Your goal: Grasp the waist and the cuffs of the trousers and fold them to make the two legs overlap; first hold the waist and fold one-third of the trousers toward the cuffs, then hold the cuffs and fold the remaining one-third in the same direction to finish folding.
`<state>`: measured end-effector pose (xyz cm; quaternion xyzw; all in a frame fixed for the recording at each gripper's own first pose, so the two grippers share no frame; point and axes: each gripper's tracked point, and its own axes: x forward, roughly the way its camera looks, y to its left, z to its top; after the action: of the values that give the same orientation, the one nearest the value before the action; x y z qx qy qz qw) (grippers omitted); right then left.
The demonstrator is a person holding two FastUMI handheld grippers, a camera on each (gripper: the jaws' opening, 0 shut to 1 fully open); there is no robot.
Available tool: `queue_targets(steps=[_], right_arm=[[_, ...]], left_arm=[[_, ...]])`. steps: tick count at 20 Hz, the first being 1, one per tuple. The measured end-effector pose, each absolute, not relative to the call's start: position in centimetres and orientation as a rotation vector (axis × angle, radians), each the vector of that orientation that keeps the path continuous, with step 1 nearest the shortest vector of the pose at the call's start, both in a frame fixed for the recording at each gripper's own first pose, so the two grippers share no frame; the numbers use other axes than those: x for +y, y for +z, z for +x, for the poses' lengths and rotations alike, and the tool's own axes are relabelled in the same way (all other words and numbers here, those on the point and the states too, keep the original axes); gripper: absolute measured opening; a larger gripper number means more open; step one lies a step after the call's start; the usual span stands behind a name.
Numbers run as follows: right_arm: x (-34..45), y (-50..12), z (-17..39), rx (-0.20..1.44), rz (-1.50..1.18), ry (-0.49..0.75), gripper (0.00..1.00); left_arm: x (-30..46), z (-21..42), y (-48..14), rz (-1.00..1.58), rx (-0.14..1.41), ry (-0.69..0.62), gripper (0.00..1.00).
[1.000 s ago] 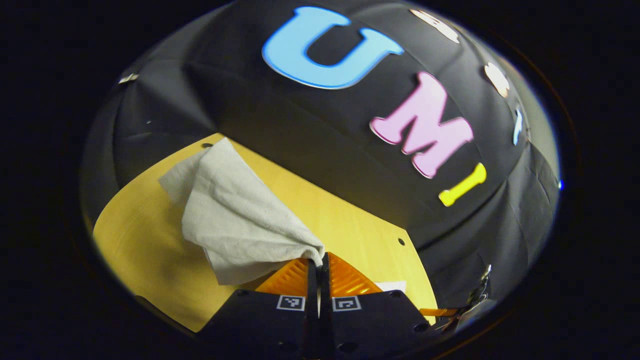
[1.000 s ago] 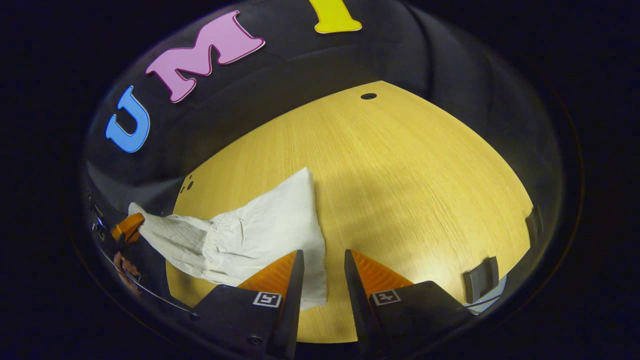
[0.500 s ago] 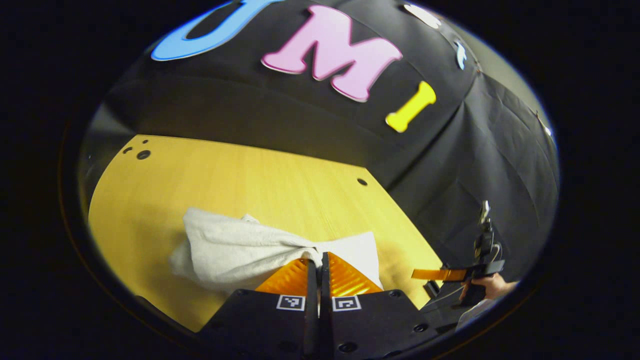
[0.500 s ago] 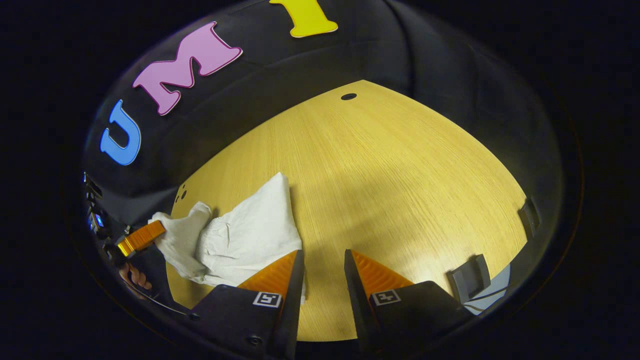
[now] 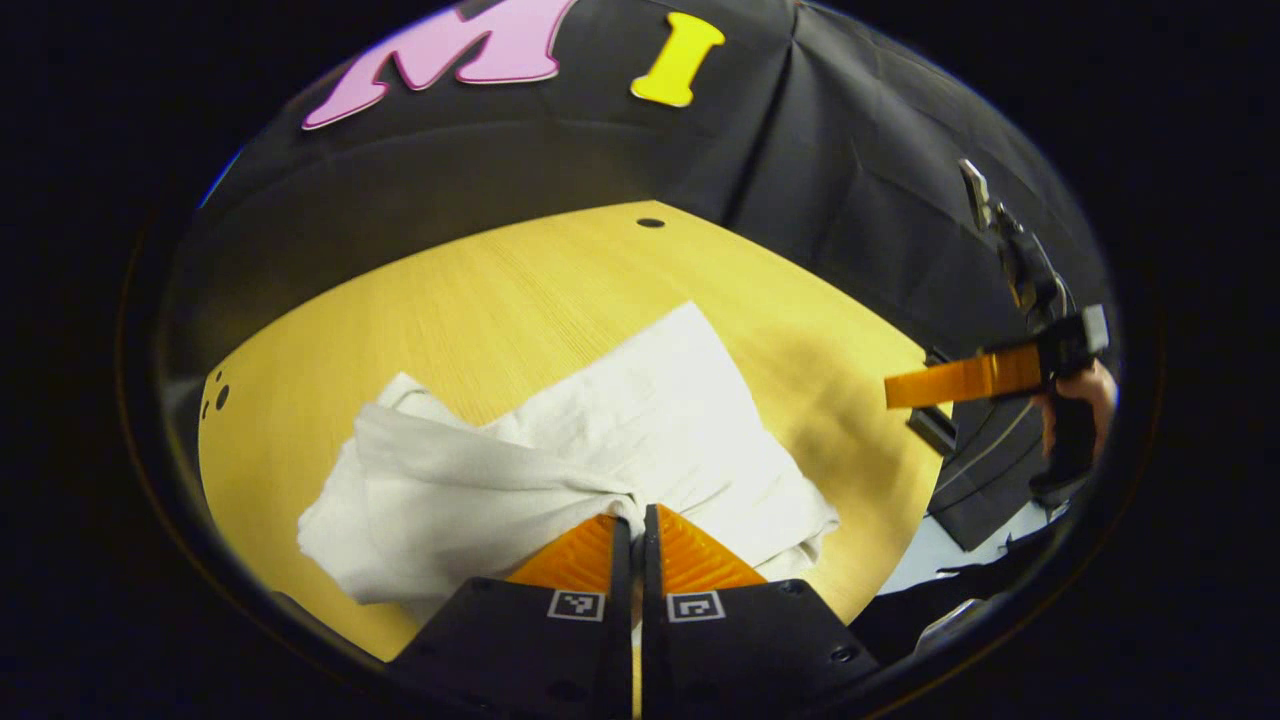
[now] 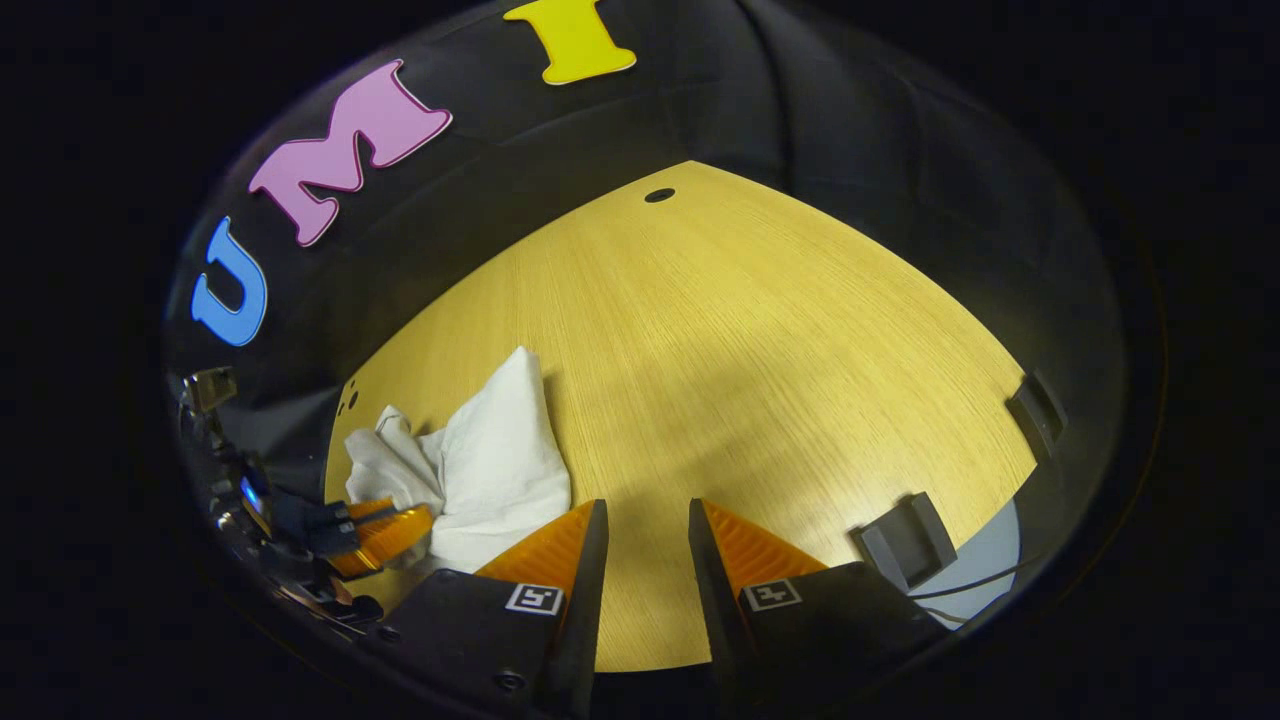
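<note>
- While the table [image 5: 520,290] is seen as a wide yellow wood-grain top w/ small holes near its edges, dark booth cloth is hung behind it in both views.
- Trousers [image 5: 600,430] (pale, off-white) are laid on the table in the left gripper view, partly folded: a flat layer is spread toward the far right, and a rumpled layer is drawn over it from the left.
- In the right gripper view the trousers [image 6: 490,460] are seen bunched at the table's near-left part, beside the gripper's own left finger.
- Left gripper [image 5: 636,520]: fingers are pressed together, and a gathered bit of trouser cloth is pinched at the tips.
- Right gripper [image 6: 640,520]: fingers are spread, w/ only bare table seen between them; nothing is held, and the table is not seen to be touched.
- Right gripper [image 5: 900,390] is also seen far right in the left gripper view, held by a hand [image 5: 1075,400] past the table edge, apart from the trousers.
- Left gripper [image 6: 420,522] is seen at lower left in the right gripper view, at the cloth's edge.
- Two dark clips [image 6: 905,540] are fixed at the table's right edge.
</note>
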<state>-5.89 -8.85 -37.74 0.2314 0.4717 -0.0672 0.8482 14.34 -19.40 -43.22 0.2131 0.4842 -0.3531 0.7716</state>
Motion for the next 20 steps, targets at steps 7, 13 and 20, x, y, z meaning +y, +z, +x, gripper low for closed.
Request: queue_targets(steps=[7, 13, 20], right_arm=[[-8.6, -37.2, -6.3, 1.003, 0.478, -0.147, 0.5], [-7.8, -36.9, -5.9, 1.001, 0.476, -0.128, 0.5], [-6.5, -35.8, -5.3, 0.98, 0.459, -0.092, 0.5]], left_arm=[[-18.6, 15.0, -43.9, 0.156, 1.244, -0.731, 0.14], [-19.0, 15.0, -43.4, 0.021, 1.263, -0.731, 0.32], [-21.4, 14.1, -39.2, 0.029, 1.171, -0.818, 0.92]])
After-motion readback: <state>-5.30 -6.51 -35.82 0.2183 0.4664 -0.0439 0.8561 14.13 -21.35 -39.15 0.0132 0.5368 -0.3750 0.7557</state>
